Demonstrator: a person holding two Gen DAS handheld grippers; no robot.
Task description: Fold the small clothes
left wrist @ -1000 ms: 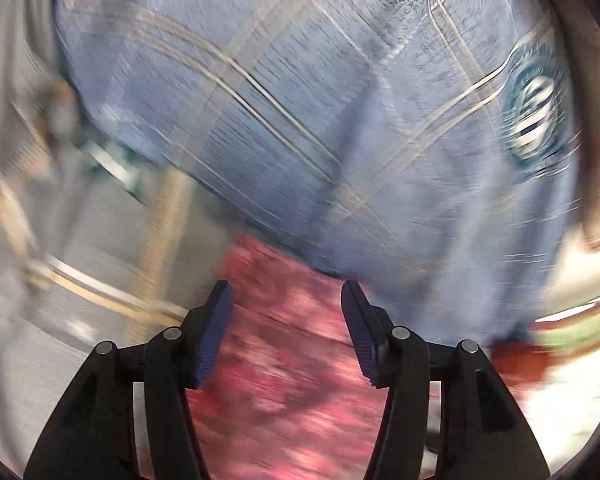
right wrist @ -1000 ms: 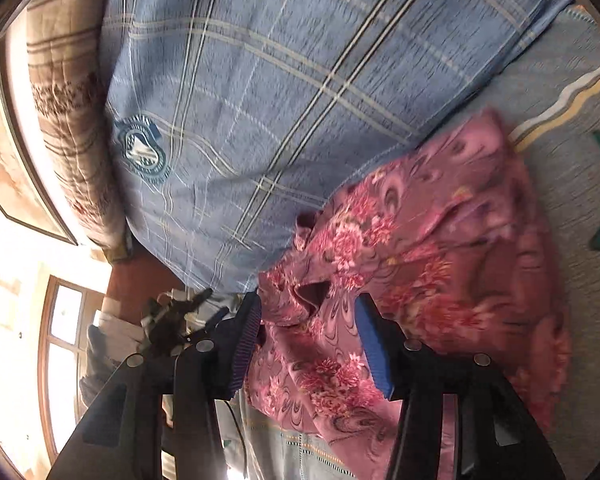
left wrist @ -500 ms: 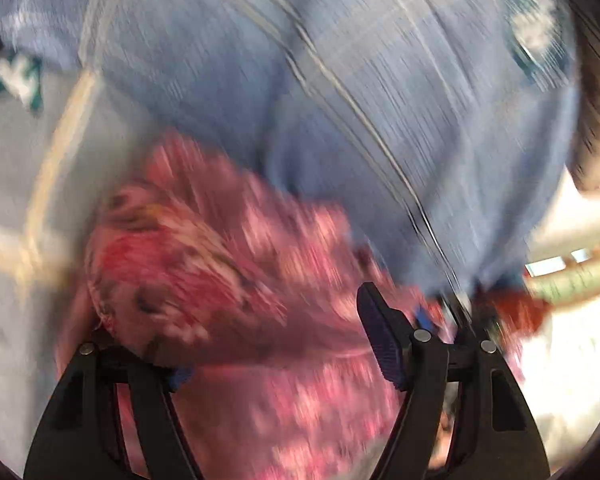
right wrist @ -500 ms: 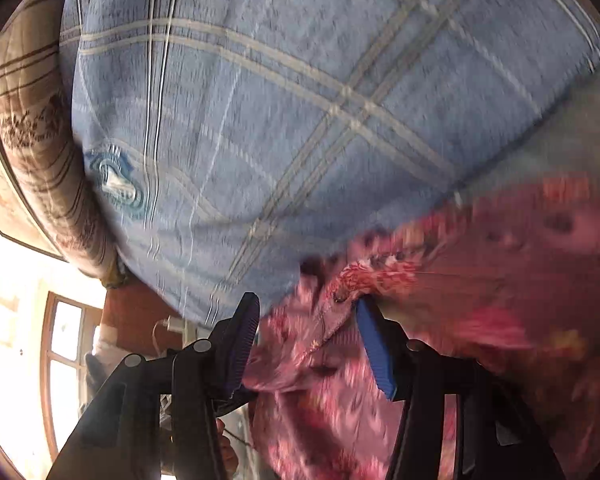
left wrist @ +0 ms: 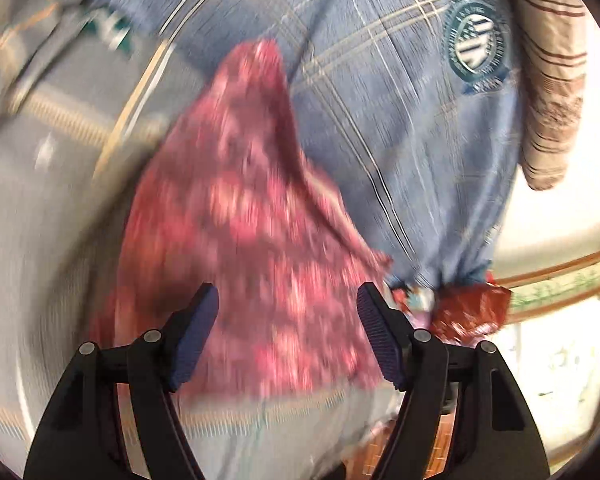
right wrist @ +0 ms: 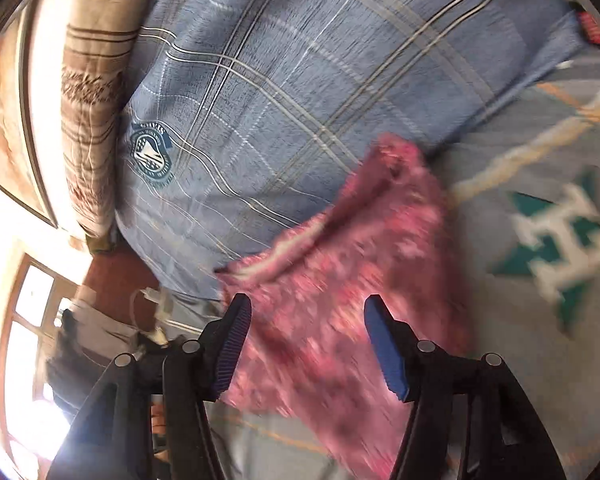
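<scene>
A small pink-red floral garment (left wrist: 244, 232) lies folded on the grey bedsheet (left wrist: 40, 220), its far end against a blue plaid pillow (left wrist: 400, 120). It also shows in the right wrist view (right wrist: 352, 280), blurred by motion. My left gripper (left wrist: 288, 336) is open and empty, with the garment's near part between and beyond its fingers. My right gripper (right wrist: 308, 344) is open and empty over the garment's near edge.
The blue plaid pillow (right wrist: 300, 92) with a round crest fills the back. A beige striped pillow (right wrist: 96, 80) lies behind it. The sheet (right wrist: 540, 320) has a teal and white motif (right wrist: 560, 248) to the right. The bed edge, a window and floor show at the sides.
The garment has been flipped over into a folded shape and let go. Both grippers have drawn back from it, with jaws open. Both views still show motion blur.
</scene>
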